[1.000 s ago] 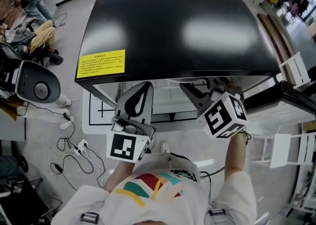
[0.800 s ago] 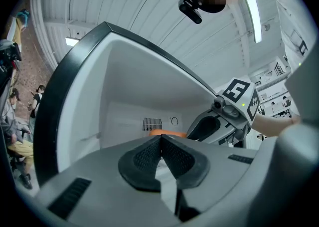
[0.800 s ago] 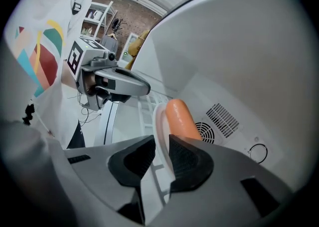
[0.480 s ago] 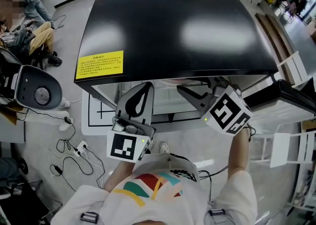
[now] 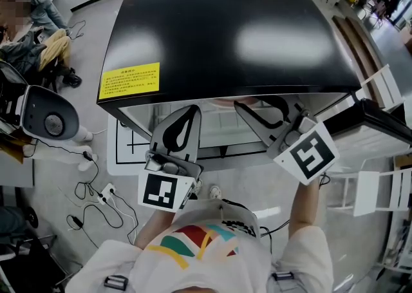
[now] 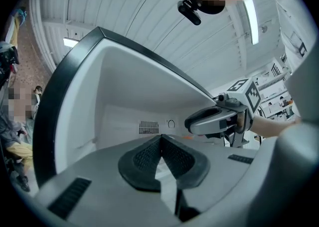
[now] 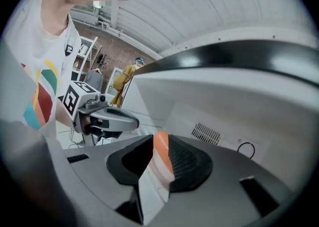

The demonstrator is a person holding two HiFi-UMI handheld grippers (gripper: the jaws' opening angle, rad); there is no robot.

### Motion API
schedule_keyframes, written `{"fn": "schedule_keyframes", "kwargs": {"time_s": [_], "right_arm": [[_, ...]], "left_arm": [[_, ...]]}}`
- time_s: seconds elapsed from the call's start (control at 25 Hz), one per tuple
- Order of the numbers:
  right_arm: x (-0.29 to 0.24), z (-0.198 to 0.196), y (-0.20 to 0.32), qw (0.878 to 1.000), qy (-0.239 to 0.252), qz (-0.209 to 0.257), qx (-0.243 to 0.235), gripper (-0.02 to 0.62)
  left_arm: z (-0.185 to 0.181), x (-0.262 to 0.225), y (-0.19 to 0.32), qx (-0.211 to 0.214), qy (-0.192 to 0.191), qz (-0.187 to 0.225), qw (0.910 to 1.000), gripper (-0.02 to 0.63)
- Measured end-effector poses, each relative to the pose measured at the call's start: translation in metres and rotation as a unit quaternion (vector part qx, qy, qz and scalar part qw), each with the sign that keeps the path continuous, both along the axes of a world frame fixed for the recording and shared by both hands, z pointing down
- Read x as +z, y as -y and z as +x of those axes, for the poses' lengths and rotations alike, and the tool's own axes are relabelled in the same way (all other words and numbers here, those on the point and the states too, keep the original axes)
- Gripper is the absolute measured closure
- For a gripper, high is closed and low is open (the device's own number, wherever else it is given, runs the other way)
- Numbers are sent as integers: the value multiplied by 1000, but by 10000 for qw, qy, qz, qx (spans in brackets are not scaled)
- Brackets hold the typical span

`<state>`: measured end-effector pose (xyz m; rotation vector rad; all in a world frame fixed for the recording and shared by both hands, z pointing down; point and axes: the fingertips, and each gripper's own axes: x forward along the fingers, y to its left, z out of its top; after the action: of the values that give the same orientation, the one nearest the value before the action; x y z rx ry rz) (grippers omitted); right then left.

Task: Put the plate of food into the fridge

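Right gripper (image 5: 257, 107) has swung its marker cube down and outward, nose further under the fridge (image 5: 225, 28) lip; it's clamped on the orange plate (image 7: 160, 153) rim (food itself unseen); left gripper (image 5: 187, 116) is pinched together, empty, just beside. I'd keep the plate level and slide straight in; roof edge close above, back wall (image 7: 234, 121) open ahead.

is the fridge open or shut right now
Open: both gripper views look straight into the fridge's white interior, with its back vent in plain sight.
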<state>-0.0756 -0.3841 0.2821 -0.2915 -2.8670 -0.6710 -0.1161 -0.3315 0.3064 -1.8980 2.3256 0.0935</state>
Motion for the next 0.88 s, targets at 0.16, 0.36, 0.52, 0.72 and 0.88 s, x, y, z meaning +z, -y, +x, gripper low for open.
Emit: {"fn": "schedule_keyframes", "kwargs": {"time_s": [0.16,0.36,0.52,0.72,0.88], "right_arm": [[-18,16,0,9949,830,-421,384,505],[-36,39,-2,9796,1647,-770,856,505],[-45,57,-7,9654,2140,-1011,1093,505],[-60,83,-1,9348,2816,-1546,1513,505],[-63,94,1,9157,3144,-1856,1681,505]], "left_arm": [[3,-7,0,46,62,75,9999,598],[11,-12,3,171,78,137,9997,598],[17,-17,6,321,81,207,9992,598],[22,-25,6,414,117,295,9986,598],[22,-28,7,374,156,275,9988,598]]}}
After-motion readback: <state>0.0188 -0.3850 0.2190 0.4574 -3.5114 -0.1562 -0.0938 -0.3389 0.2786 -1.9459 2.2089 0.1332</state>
